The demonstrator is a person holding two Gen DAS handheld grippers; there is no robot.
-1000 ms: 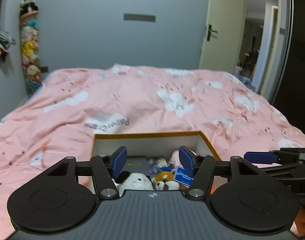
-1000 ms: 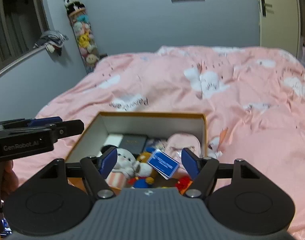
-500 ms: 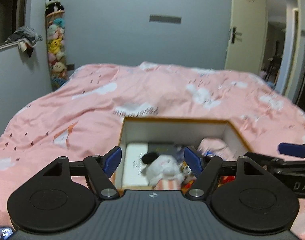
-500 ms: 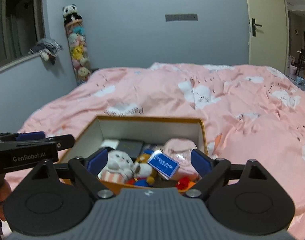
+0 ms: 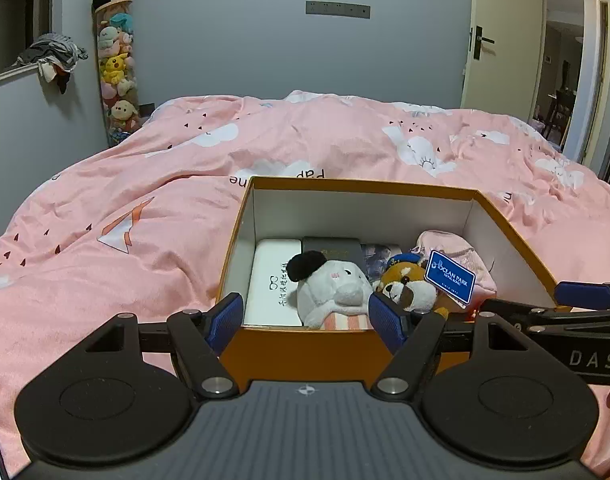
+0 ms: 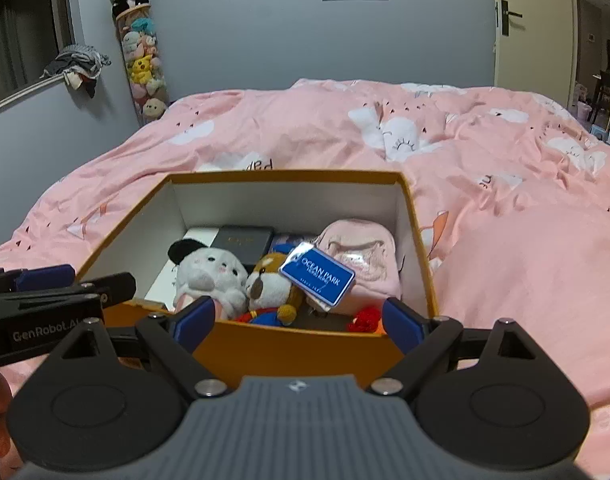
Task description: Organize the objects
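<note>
an orange box point(image 5: 305, 350) with white inner walls sits on the pink bed point(image 5: 145, 200), low in the centre of both frames, and the task's things lie inside it. there is a white plush with a black ear point(image 5: 331, 286), a brown-and-white plush point(image 5: 407, 284) wearing a blue tag point(image 5: 450, 276), a pink pouch point(image 5: 461, 250) at the right wall, a white case point(image 5: 271, 284) at the left wall and a dark case point(image 5: 332, 247) behind it.

the left gripper point(image 5: 305, 316) and the right gripper point(image 6: 297, 322) both hover at the box's near rim, each with its fingers spread wide and nothing between them.

as a judgement, this fits two stages: things about to be lifted out for sorting, or things just put away in the box. the pictures do not settle which, so no one move follows.

the right wrist view looks deeper over the near wall and shows a red bit point(image 6: 365, 316) and a blue-and-yellow bit point(image 6: 273, 314) at the front, hidden in the left view. the left view shows the white case's full length and printed face, which the right view mostly hides behind the plush.
</note>
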